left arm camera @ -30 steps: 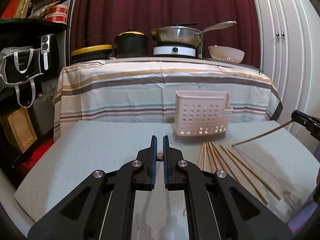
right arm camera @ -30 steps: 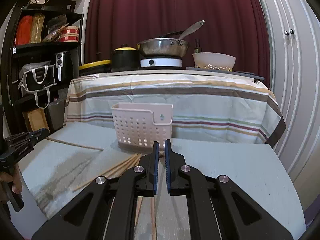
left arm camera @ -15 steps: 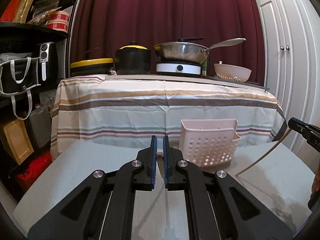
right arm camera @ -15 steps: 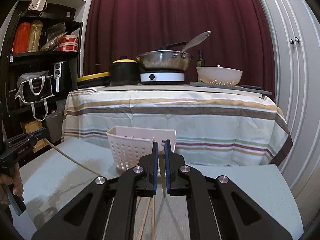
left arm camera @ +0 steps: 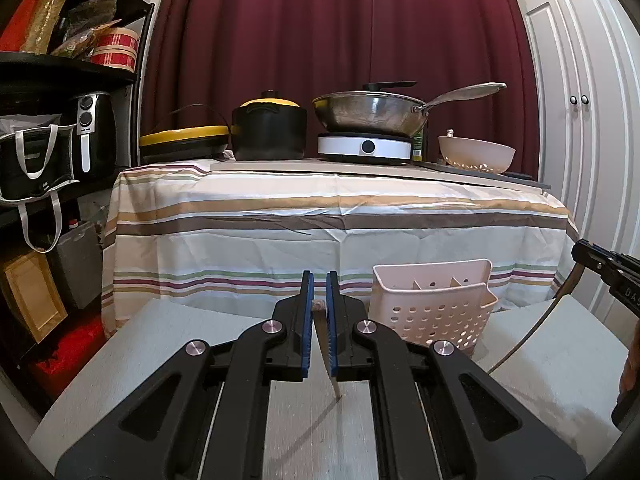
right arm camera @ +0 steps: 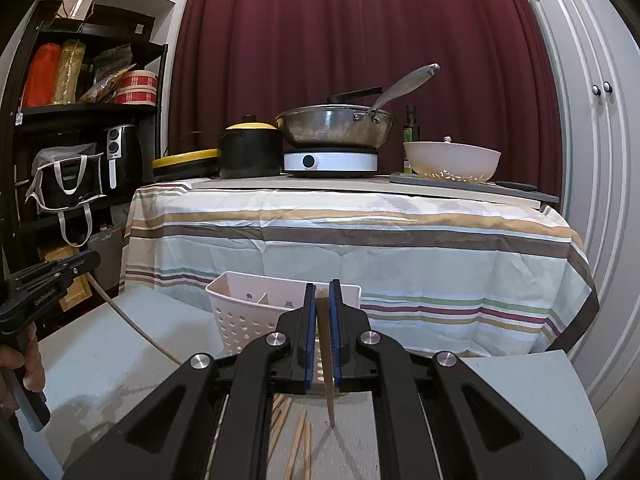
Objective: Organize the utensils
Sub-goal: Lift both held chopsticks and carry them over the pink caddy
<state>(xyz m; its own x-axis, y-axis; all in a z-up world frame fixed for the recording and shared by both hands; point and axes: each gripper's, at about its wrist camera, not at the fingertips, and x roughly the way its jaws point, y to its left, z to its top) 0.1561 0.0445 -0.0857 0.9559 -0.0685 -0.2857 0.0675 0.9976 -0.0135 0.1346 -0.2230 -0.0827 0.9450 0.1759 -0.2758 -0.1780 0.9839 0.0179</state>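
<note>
Both grippers have risen from the grey surface (left arm camera: 168, 344). The left gripper (left arm camera: 319, 320) clamps one chopstick (left arm camera: 327, 364), the right gripper (right arm camera: 322, 320) another chopstick (right arm camera: 329, 380); the basket (left arm camera: 432, 312) near the far edge likely comes next.

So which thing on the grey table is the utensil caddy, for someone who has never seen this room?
Find the striped tablecloth hanging under the stove and pans. In front of it, on the grey table, stands the caddy: a pale pink plastic basket with round holes and inner dividers. Everything else there is thin wooden chopsticks.
</note>
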